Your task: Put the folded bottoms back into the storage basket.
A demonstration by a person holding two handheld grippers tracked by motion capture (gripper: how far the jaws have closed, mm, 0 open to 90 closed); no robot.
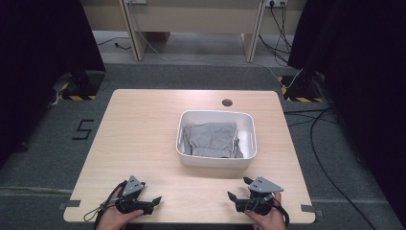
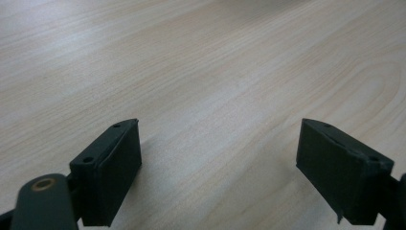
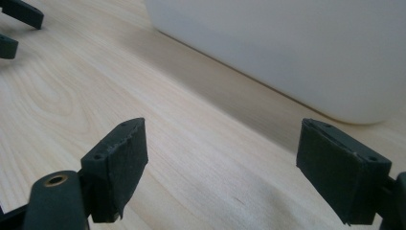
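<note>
Black jaws of the left gripper (image 1: 152,203) stand wide apart at the near edge of the table (image 1: 143,129), with nothing but bare wood between them; in the left gripper view (image 2: 220,158) pale grain runs slantwise under the gap. The person's left hand (image 1: 115,216) wraps it from below. The right gripper (image 1: 238,189) sits at the same near edge, off to the right, held by the right hand (image 1: 268,218); its jaws are also spread, with only table top between the pads in the right gripper view (image 3: 222,165).

Beyond the right gripper, just ahead of it and slightly left, stands a white tub (image 1: 215,160). In the right gripper view its smooth wall (image 3: 287,52) rises close behind the spread jaws, apart from them, throwing a soft shadow on the wood. Inside the tub lies a folded grey cloth (image 1: 210,139), covering most of its floor, with a white strip at its right edge. Neither gripper touches tub or cloth; the left one is well apart from both.

Light wood covers the table, with a round cable hole (image 1: 227,102) near its far edge. Grey carpet surrounds it, marked with a dark numeral at the left. Farther back stand pale wooden desk legs (image 1: 134,33), black curtains at both sides, and loose cables (image 1: 325,143) trailing along the floor at the right.
</note>
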